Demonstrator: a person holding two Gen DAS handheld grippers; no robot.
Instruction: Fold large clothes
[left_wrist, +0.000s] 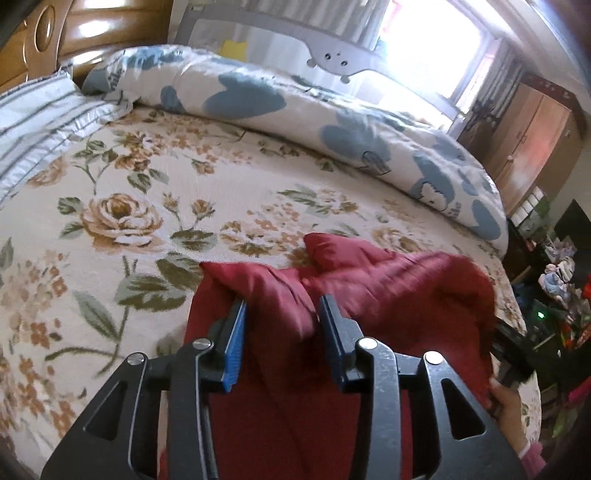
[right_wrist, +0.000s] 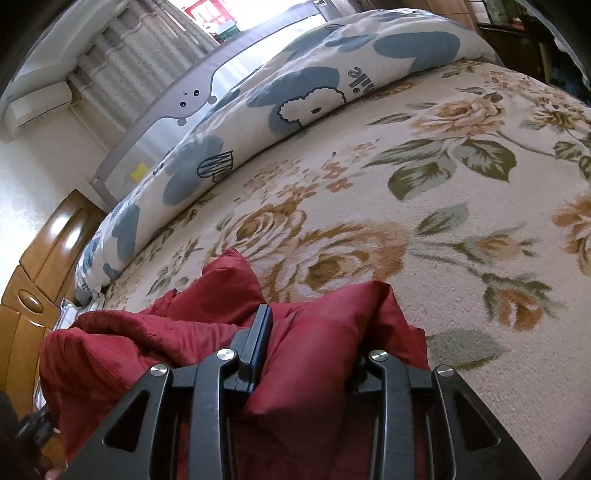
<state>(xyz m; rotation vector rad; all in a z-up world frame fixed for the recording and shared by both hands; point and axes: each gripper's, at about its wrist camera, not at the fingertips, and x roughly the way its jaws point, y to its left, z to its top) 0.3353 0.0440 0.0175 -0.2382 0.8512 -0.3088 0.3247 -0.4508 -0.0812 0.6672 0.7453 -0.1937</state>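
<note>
A dark red padded garment (left_wrist: 406, 288) lies bunched on the flowered bedspread (left_wrist: 147, 192), close to me. My left gripper (left_wrist: 284, 314) stands over its near edge. A ridge of the red cloth rises between the fingers, and the blue ribbed face of the left pad (left_wrist: 234, 339) is bare, so the jaws are open. In the right wrist view the same garment (right_wrist: 147, 332) bulges up through my right gripper (right_wrist: 314, 332). The gripper is shut on a thick fold that covers its right finger, and only the left finger (right_wrist: 260, 332) shows. A hand (left_wrist: 506, 406) holds that gripper at the garment's right end.
A rolled duvet with blue shapes (left_wrist: 332, 122) runs along the far side of the bed, with a grey bed rail (left_wrist: 332, 55) behind it. A striped pillow (left_wrist: 37, 122) and a wooden headboard (left_wrist: 74, 33) are at the left. A wardrobe (left_wrist: 535, 136) and clutter stand past the bed's right edge.
</note>
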